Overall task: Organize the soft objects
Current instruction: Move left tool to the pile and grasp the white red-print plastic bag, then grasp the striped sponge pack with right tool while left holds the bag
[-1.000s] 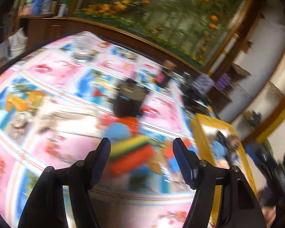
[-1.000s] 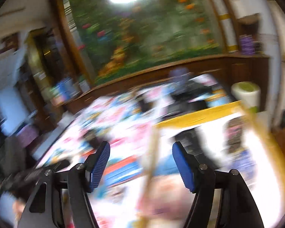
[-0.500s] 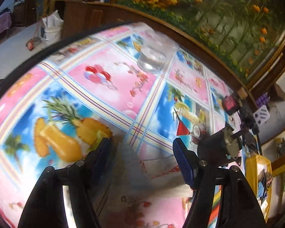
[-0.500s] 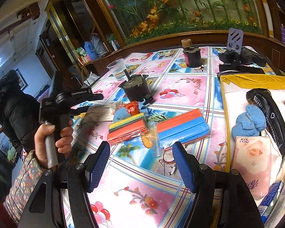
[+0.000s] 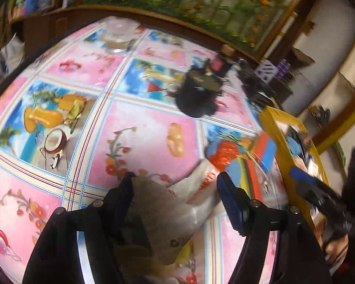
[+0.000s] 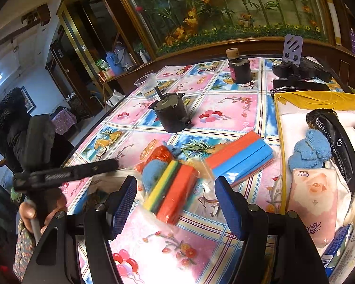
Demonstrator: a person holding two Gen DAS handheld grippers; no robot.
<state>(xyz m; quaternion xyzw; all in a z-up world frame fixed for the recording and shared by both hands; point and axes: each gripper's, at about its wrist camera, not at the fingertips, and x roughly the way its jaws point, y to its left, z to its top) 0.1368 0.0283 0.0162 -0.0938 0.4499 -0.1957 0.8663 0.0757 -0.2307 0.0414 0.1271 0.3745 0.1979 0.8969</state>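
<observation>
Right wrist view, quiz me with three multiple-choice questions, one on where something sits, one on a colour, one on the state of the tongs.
1. Where does the blue towel lie?
A. in the yellow-rimmed box
B. under the clear cup
C. on the floor

2. What colours is the flat pack beside the box?
A. green and white
B. orange and blue
C. black and purple

3. How do the right tongs stand?
A. shut on the towel
B. shut on nothing
C. open, nothing gripped

Answers: 1 A, the towel rests inside the box rim next to a pink tissue pack. 2 B, an orange strip sits above a blue one. 3 C, the striped sponge pack shows in the wide gap between the fingers.
</observation>
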